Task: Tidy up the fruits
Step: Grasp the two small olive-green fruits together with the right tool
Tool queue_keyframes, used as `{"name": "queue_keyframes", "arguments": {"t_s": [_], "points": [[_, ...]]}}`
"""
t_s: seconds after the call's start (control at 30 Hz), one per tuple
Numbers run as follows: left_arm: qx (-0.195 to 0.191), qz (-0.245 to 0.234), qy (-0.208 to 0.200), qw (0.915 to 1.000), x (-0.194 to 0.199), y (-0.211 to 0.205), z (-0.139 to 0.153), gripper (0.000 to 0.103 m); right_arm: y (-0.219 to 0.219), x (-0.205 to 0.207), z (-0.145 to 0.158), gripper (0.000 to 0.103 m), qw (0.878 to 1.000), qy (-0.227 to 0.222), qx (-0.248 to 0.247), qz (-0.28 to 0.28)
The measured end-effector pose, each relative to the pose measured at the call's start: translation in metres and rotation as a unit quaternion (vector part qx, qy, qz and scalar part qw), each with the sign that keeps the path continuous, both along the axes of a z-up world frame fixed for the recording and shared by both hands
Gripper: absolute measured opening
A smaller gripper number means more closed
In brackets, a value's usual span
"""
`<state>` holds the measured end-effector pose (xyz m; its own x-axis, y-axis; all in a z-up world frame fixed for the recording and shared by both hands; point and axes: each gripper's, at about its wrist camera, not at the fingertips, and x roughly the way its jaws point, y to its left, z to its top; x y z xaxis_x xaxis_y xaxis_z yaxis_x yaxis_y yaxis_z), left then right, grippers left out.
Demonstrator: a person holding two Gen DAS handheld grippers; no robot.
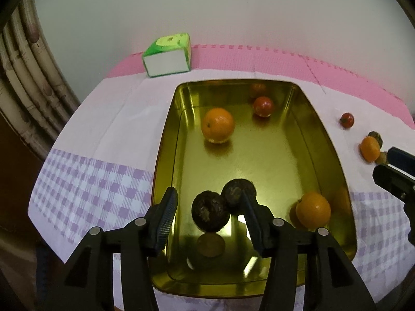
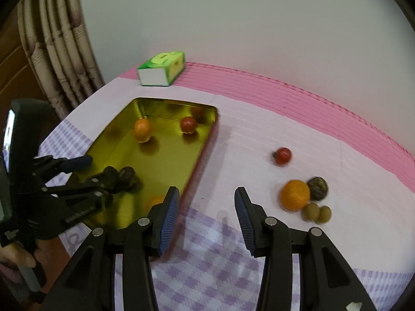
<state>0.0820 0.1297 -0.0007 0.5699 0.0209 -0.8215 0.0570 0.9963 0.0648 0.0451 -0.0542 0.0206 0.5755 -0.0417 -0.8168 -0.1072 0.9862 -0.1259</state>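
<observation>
Left hand-held gripper [image 1: 208, 208]: spread over the gold tray [image 1: 334, 155], a dark wrinkled fruit [image 1: 210, 211] lying loose between its fingers, probably just set down.
Right hand-held gripper [image 2: 206, 208]: spread, empty, over the checked cloth [image 2: 220, 272].
Tray: already holds two oranges and a tomato.
Loose fruit: orange [image 2: 295, 194], tomato [image 2: 282, 156], on the surface.
Right view only: two small green fruits [image 2: 316, 212].

No writing can be read anywhere. The green box [image 2: 162, 68] carries a printed design too blurred to make out. The left gripper [image 2: 88, 171] has pale lettering on its body, also illegible.
</observation>
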Motion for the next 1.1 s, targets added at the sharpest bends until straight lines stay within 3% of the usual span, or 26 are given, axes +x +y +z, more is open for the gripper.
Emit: {"name": "queue_keyframes", "arguments": {"t_s": [0.57, 0.87, 1.1], "points": [[0.035, -0.031, -0.033, 0.9984, -0.014, -0.032, 0.008, 0.052, -0.085, -0.027, -0.006, 0.042, 0.997, 0.008, -0.008, -0.072], [0.013, -0.061, -0.029, 0.9976, -0.021, -0.078, 0.024, 0.052, -0.14, -0.042, -0.011, 0.042, 0.992, 0.015, 0.0, -0.122], [0.011, -0.106, -0.02, 0.9941, -0.016, -0.137, 0.029, 0.052, -0.158, -0.036, -0.019, 0.042, 0.991, 0.026, 0.01, -0.13]]}}
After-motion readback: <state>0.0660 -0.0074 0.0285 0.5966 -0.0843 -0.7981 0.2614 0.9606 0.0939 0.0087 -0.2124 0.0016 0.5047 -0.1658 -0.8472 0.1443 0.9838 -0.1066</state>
